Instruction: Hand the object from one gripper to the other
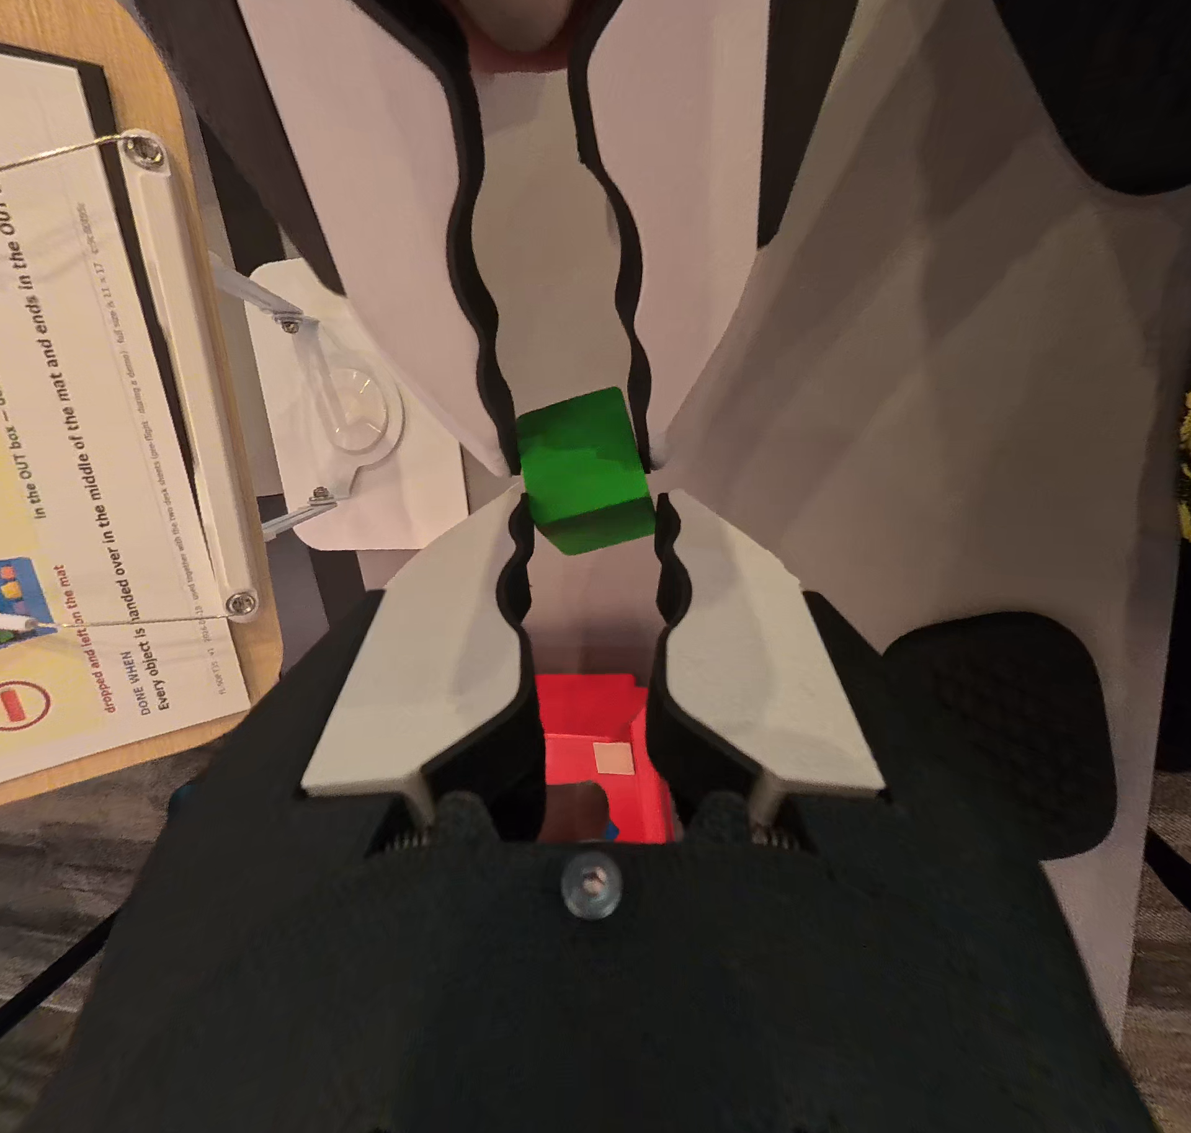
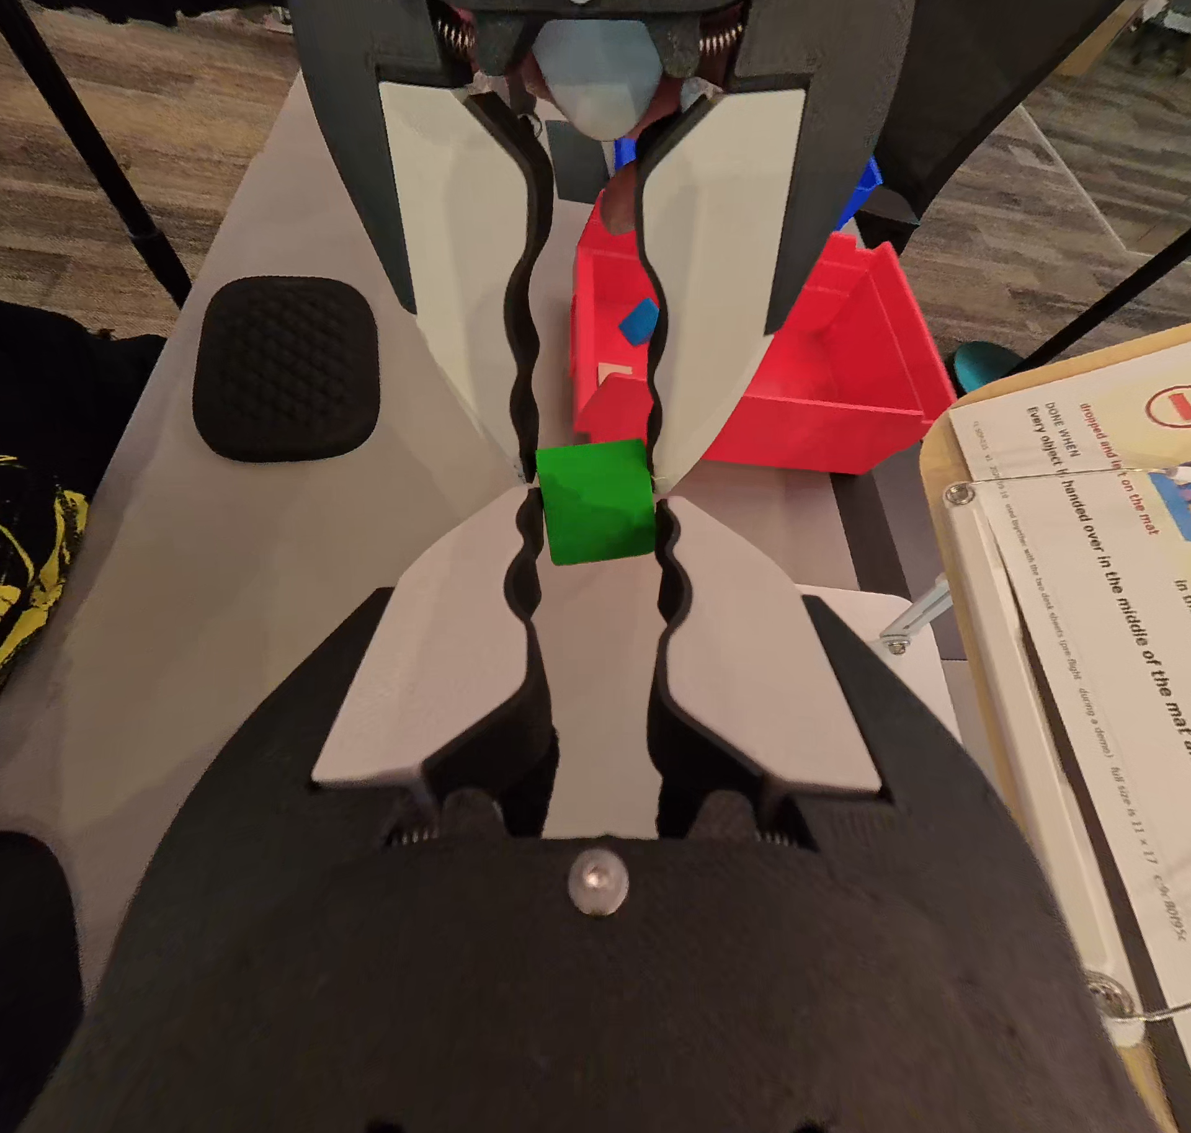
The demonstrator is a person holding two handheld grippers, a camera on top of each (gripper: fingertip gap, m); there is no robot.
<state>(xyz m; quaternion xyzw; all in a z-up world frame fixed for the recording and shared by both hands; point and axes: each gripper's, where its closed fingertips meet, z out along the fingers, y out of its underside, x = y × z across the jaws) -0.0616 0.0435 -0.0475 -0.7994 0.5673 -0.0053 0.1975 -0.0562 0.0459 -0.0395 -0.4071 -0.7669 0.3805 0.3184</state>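
The two grippers meet tip to tip in mid-air, and the green block (image 1: 583, 474) sits right at the meeting point. The left gripper (image 1: 590, 522) has its jaws closed on the near part of the block, both black pads against its sides. The right gripper (image 2: 596, 522) clamps the block (image 2: 596, 499) from the opposite end, pads pressed on too. Beyond the block stands a red bin (image 2: 831, 387) on the white desk (image 2: 193, 554), with a small blue piece (image 2: 639, 322) inside.
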